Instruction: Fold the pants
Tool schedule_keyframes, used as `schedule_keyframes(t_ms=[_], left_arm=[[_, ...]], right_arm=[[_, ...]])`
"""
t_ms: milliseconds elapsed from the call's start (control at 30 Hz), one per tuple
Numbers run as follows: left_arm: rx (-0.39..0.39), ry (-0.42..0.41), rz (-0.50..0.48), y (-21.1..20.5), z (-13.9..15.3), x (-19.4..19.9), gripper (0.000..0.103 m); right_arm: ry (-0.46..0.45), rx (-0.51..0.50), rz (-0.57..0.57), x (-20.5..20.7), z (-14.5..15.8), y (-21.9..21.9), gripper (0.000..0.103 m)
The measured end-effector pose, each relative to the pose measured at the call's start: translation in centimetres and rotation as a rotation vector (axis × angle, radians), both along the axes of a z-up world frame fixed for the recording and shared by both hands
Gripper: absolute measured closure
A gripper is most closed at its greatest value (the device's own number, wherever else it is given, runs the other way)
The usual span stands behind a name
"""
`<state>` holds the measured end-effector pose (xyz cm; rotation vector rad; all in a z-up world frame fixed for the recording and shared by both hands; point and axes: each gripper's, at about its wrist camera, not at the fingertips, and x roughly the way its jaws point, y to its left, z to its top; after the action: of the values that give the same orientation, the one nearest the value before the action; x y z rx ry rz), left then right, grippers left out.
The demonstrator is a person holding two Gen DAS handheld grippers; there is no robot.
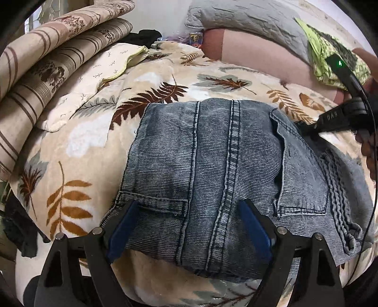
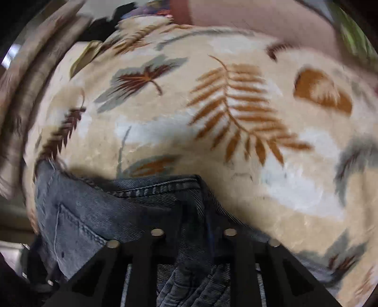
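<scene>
We are holding left gripper (image 1: 186, 222) wide open over folded jeans (image 1: 212, 160); right gripper (image 2: 193, 212) clamping jeans on leaf-print blanket (image 2: 212, 118).

A beige fleece blanket (image 1: 78, 141) printed with brown, rust and grey leaves covers the bed ahead of the left hand-held gripper. Further ahead and to its left, striped brown-and-cream bedding (image 1: 42, 63) is stacked in folds, with a cream pillow (image 1: 94, 82) edged in pale green lying against it. Far ahead sits a grey quilted pillow (image 1: 248, 21) on a pink cushion (image 1: 259, 63). To the far right lies a lime-green patterned cloth (image 1: 330, 52). A dark garment (image 1: 144, 35) shows behind the pillow.
</scene>
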<state>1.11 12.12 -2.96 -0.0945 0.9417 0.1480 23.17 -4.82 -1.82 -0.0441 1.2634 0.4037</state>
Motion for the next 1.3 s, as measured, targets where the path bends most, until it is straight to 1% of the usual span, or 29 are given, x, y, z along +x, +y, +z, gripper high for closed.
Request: schedule_keyframes(t_ms=[33, 100, 167, 233, 267, 300, 333, 367, 400, 433, 467, 500, 533, 567, 600, 633, 667, 700, 767, 800, 867, 933, 967, 1000, 1033, 1067, 1100, 1200, 1300], left_arm=[[0.010, -0.003, -0.006, -0.1, -0.1, 0.0, 0.015], [0.028, -0.010, -0.012, -0.3, -0.2, 0.0, 0.015], [0.031, -0.016, -0.019, -0.4, -0.2, -0.1, 0.015], [0.030, -0.021, -0.021, -0.4, -0.2, 0.0, 0.014], [0.034, -0.025, -0.025, -0.5, -0.2, -0.1, 0.014], [0.038, -0.029, -0.030, -0.5, -0.3, -0.1, 0.014], [0.038, -0.034, -0.031, -0.5, -0.3, -0.2, 0.014], [0.036, -0.038, -0.030, -0.5, -0.3, -0.2, 0.014], [0.035, -0.040, -0.027, -0.5, -0.3, -0.2, 0.014], [0.034, -0.041, -0.024, -0.5, -0.3, -0.2, 0.014], [0.031, -0.044, -0.020, -0.5, -0.2, -0.2, 0.014], [0.027, -0.046, -0.015, -0.4, -0.2, -0.3, 0.014], [0.023, -0.048, -0.015, -0.4, -0.1, -0.3, 0.014], [0.020, -0.047, -0.018, -0.3, 0.2, -0.5, 0.014], [0.017, -0.044, -0.019, -0.2, 0.5, -0.7, 0.014], [0.008, -0.058, -0.006, 0.1, 1.1, -1.2, 0.014], [-0.013, -0.088, 0.023, 0.6, 1.9, -1.9, 0.014], [-0.033, -0.102, 0.047, 1.0, 2.3, -2.3, 0.014], [-0.112, -0.115, 0.094, 2.1, 3.0, -3.3, 0.014], [-0.174, -0.110, 0.134, 2.9, 3.2, -3.9, 0.014], [-0.282, -0.094, 0.170, 4.0, 3.2, -4.6, 0.014], [-0.416, -0.069, 0.214, 5.4, 2.9, -5.3, 0.014], [-0.472, -0.054, 0.236, 6.0, 2.7, -5.6, 0.014], [-0.550, -0.038, 0.257, 6.7, 2.4, -5.9, 0.014], [-0.604, -0.029, 0.267, 7.0, 2.1, -6.1, 0.014], [-0.683, -0.017, 0.283, 7.5, 1.8, -6.3, 0.014], [-0.741, -0.009, 0.285, 7.6, 1.5, -6.3, 0.014], [-0.847, 0.007, 0.259, 7.2, 0.9, -5.9, 0.014], [-0.865, 0.018, 0.257, 6.9, 0.1, -4.8, 0.014]], right_arm=[[-0.017, -0.010, -0.006, 0.0, 0.3, 0.0, 0.099], [0.015, -0.042, 0.008, 0.2, -1.1, 0.4, 0.099], [0.005, -0.027, 0.002, 0.1, -1.6, 0.2, 0.098], [-0.007, 0.038, -0.073, 0.1, -0.5, -1.3, 0.095], [-0.034, 0.048, -0.115, -0.1, 0.6, -2.1, 0.092], [-0.074, 0.085, -0.164, -0.7, 2.2, -3.3, 0.092], [-0.084, 0.128, -0.182, -1.0, 3.1, -3.8, 0.089], [-0.057, 0.229, -0.199, -1.8, 3.6, -4.5, 0.083], [-0.001, 0.296, -0.187, -2.3, 3.3, -4.4, 0.078], [0.037, 0.324, -0.165, -2.6, 2.7, -3.9, 0.064], [0.076, 0.341, -0.133, -2.9, 1.6, -3.2, 0.045], [0.121, 0.294, -0.117, -2.8, -0.8, -2.5, 0.036], [0.163, 0.257, -0.122, -2.4, -2.8, -2.3, 0.032], [0.153, 0.281, -0.141, -2.4, -3.0, -2.6, 0.033], [0.130, 0.342, -0.199, -2.8, -1.9, -3.7, 0.033], [0.116, 0.379, -0.218, -3.4, -0.9, -4.3, 0.033], [0.084, 0.413, -0.204, -4.3, 0.5, -4.8, 0.033], [0.040, 0.416, -0.188, -5.5, 2.2, -5.4, 0.033], [-0.016, 0.446, -0.159, -8.6, 4.5, -6.5, 0.032], [-0.015, 0.473, -0.145, -9.6, 4.8, -6.8, 0.032], [-0.009, 0.511, -0.142, -12.1, 5.0, -7.7, 0.031], [0.009, 0.528, -0.154, -14.2, 4.1, -8.3, 0.031], [0.017, 0.532, -0.153, -14.4, 3.8, -8.2, 0.031], [0.032, 0.536, -0.146, -15.1, 3.3, -7.9, 0.031], [0.044, 0.536, -0.132, -15.7, 2.9, -7.3, 0.031], [0.051, 0.533, -0.119, -15.9, 2.6, -6.6, 0.031], [0.055, 0.525, -0.109, -15.7, 2.4, -5.9, 0.031], [0.060, 0.526, -0.095, -15.7, 2.0, -4.9, 0.031], [0.073, 0.532, -0.082, -15.3, 2.0, -3.9, 0.031]])
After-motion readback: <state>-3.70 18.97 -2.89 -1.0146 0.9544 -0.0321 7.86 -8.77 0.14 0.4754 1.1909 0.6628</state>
